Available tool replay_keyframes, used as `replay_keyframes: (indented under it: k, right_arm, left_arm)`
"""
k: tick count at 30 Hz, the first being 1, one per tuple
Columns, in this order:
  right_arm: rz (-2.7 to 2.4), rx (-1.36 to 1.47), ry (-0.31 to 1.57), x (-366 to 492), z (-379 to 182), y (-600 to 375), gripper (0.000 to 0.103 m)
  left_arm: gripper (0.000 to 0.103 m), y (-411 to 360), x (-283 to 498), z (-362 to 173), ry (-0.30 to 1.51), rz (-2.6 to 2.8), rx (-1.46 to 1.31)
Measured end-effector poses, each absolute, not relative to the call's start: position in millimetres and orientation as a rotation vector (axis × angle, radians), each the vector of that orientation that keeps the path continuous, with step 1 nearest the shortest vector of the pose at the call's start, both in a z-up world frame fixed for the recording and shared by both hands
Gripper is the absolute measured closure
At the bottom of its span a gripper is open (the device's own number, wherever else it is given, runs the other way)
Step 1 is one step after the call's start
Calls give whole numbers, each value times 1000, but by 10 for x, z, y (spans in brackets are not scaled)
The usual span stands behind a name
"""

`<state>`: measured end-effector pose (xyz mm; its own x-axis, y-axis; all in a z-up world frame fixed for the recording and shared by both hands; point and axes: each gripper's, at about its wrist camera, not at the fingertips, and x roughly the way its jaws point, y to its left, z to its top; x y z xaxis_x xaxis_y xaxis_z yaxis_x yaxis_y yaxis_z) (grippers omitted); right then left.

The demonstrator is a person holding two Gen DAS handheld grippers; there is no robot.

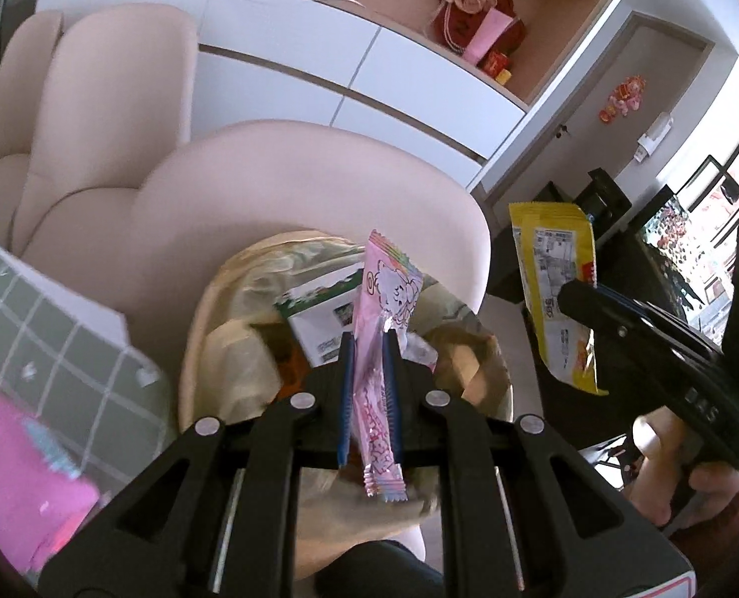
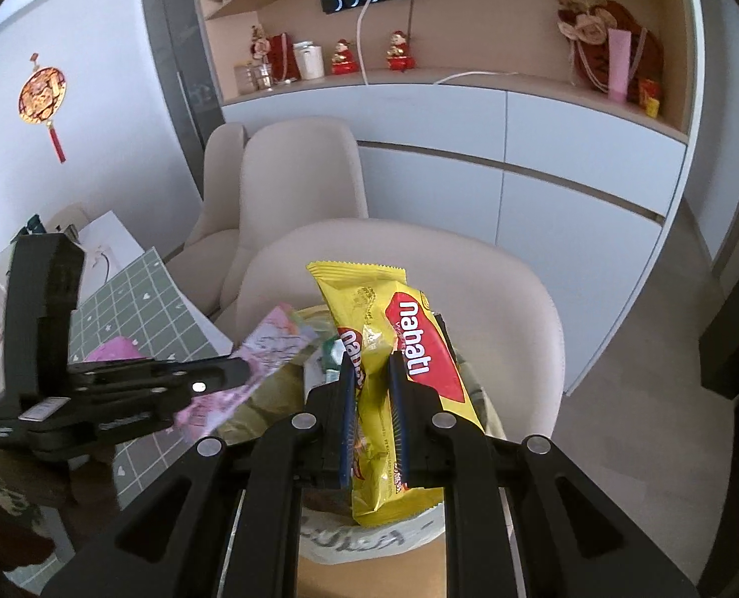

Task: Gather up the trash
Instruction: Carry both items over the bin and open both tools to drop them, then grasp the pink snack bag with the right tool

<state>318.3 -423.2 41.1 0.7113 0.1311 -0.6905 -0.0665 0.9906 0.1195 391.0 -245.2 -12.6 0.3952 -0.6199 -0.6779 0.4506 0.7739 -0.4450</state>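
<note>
2 black two-finger grippers: left gripper (image 1: 369, 344), right gripper (image 2: 372, 364). 2 snack wrappers: 1 pink printed plastic wrapper (image 1: 387, 309), 1 yellow-and-red plastic wafer wrapper (image 2: 409, 349). 1 round bin lined w/ a yellowish plastic bag (image 1: 230, 349), w/ 1 green-and-white carton (image 1: 319, 319) inside. 3 cream padded chairs (image 2: 294, 179). 1 table w/ green grid-pattern cloth (image 2: 135, 294). 2 small red figurines (image 2: 344, 57) on the wooden shelf. 1 red round wall ornament w/ tassel (image 2: 43, 97).

Left gripper (image 1: 369, 344) jaws clamping pink wrapper (image 1: 387, 309), above lined bin (image 1: 230, 369)
</note>
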Motion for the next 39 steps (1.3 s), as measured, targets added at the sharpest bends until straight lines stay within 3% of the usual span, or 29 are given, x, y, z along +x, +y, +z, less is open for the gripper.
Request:
replay_keyframes:
  k: [5,8,9,18,30,36,39]
  right_arm:
    - [105,103,781,3199,364,-4271,89]
    - [110,107,788,3231,332,-4286,89]
    - [112,109,790,3239,318,-4282,89]
    - [196,163,832,3474,72,-4028,89]
    - [155,95,1025,3805,-662,-3660,89]
    - [135,83,1025,3777,-663,-3654,88]
    - [137,72,985,3698,-564,-3601,74]
  left_arm:
    - [89,-2669,4087,-302,980,-676,-211]
    - [63,-2684,4065,-366,994,-686,-220]
    - [62,-2670,4054,-361,989,-683,-224]
    - [60,-2112,3738,-177,951,-598,-267]
    - [55,-1263,2983,41,881,-465,-264]
    - [55,-899,2714,94,855,-422,-310]
    - [55,-695,2568,121,840,-388,-323]
